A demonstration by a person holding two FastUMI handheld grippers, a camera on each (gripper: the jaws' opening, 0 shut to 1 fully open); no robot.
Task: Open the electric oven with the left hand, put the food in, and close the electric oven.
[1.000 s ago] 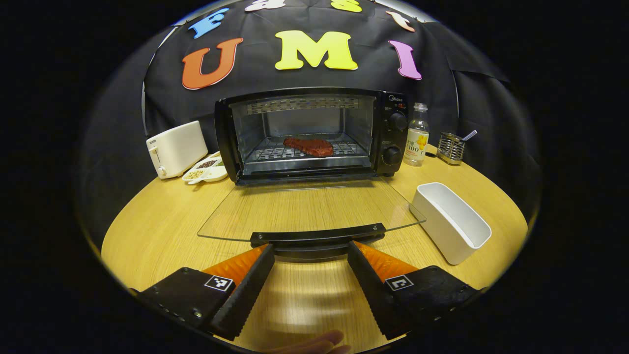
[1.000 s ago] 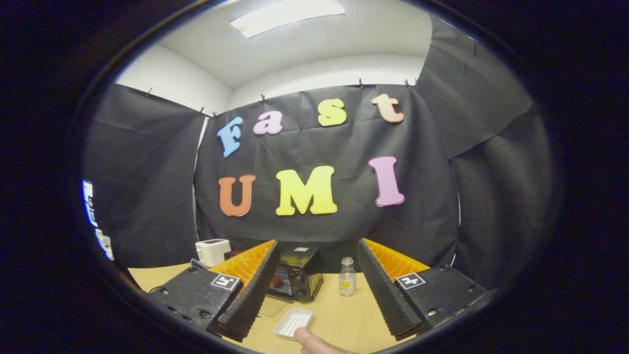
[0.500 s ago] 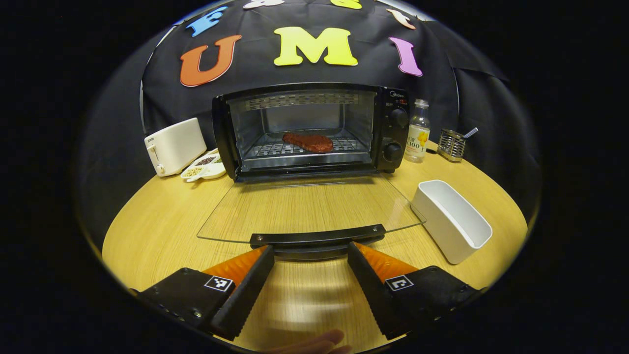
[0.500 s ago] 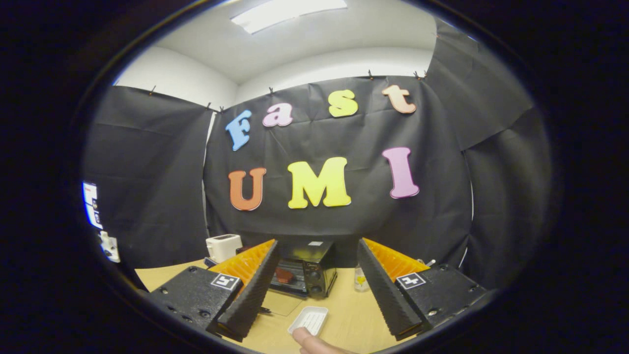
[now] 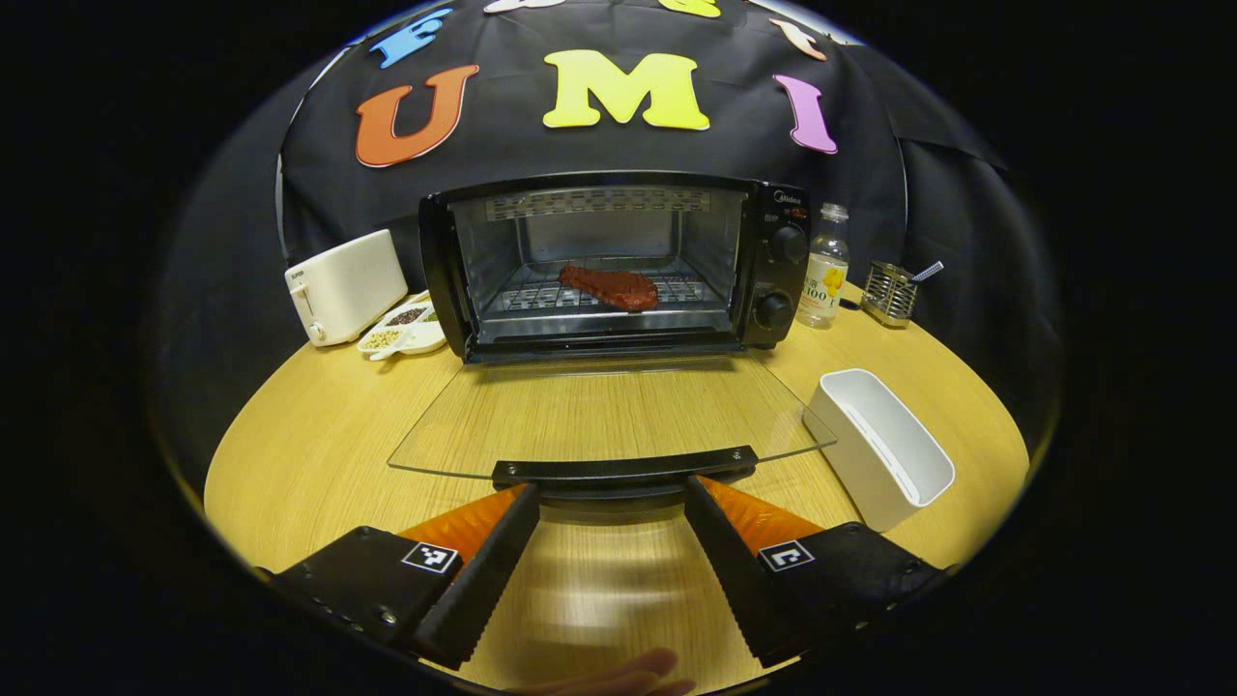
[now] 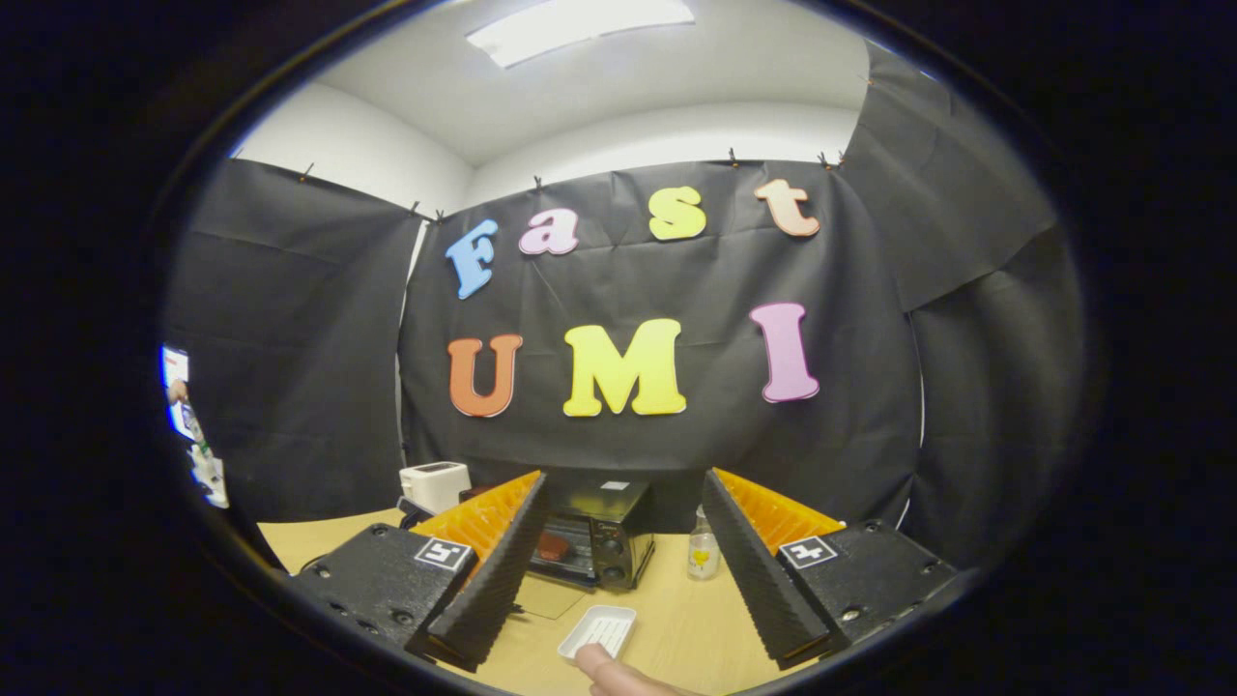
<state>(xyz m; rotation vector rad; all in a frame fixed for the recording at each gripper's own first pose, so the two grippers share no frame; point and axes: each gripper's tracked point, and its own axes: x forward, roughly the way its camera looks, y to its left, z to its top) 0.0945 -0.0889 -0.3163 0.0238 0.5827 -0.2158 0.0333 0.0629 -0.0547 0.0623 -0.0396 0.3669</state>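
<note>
Below the open oven door [image 5: 609, 416], left gripper [image 5: 611, 503] fingers spread level.

In the right gripper view, a finger [image 6: 488, 570] hides the electric oven's [image 6: 589, 536] left side; a fingertip [image 6: 604, 665] is cut off below.

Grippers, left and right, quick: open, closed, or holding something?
Left gripper: open, at the oven door handle, holding nothing.
Right gripper: open, empty.
</note>
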